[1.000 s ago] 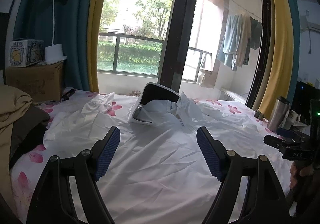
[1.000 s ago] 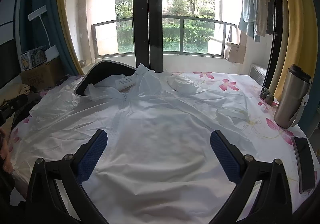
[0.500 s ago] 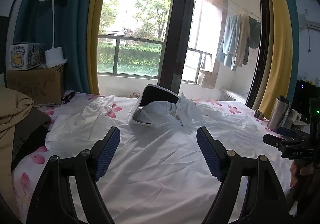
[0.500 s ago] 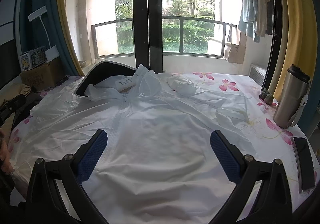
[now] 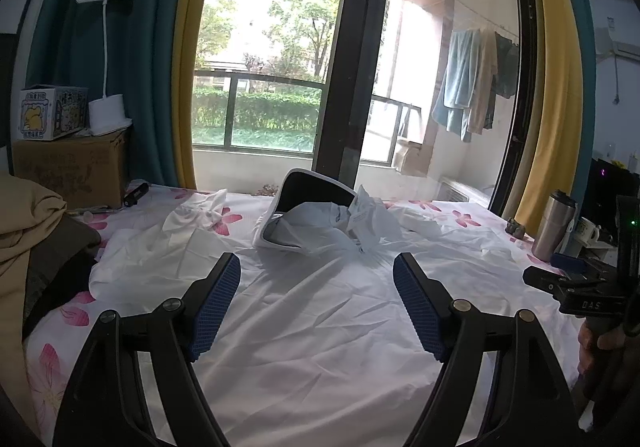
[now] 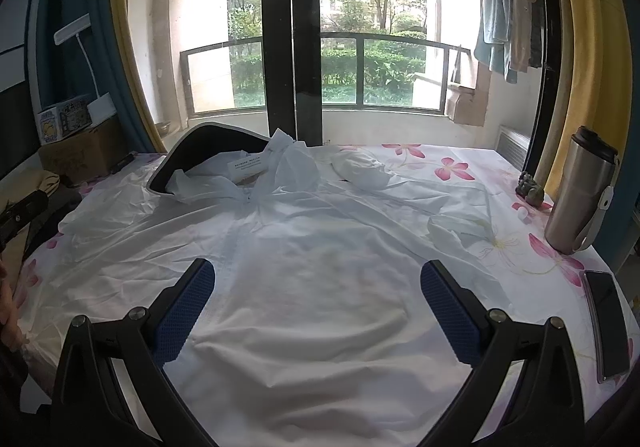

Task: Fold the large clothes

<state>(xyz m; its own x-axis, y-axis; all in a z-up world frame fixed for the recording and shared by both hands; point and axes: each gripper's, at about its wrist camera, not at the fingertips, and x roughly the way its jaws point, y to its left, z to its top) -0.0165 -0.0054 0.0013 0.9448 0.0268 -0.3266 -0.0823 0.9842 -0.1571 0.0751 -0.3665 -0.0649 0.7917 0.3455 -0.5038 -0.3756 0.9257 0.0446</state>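
While both the left gripper [image 5: 316, 287] and right gripper [image 6: 318, 295] gape empty above the white garment [image 6: 320, 267], a steel tumbler [image 6: 580, 195] stands nearby.

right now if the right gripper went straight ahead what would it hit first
Probably the white garment spread flat on the bed: the open right gripper points low across it. Farther along that line lie its collar and the window, though depth is hard to judge.

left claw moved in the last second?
Yes, slightly. The left claw tilted down: the cardboard box and the white garment's collar sit a little higher in its view than before. Jaws open.
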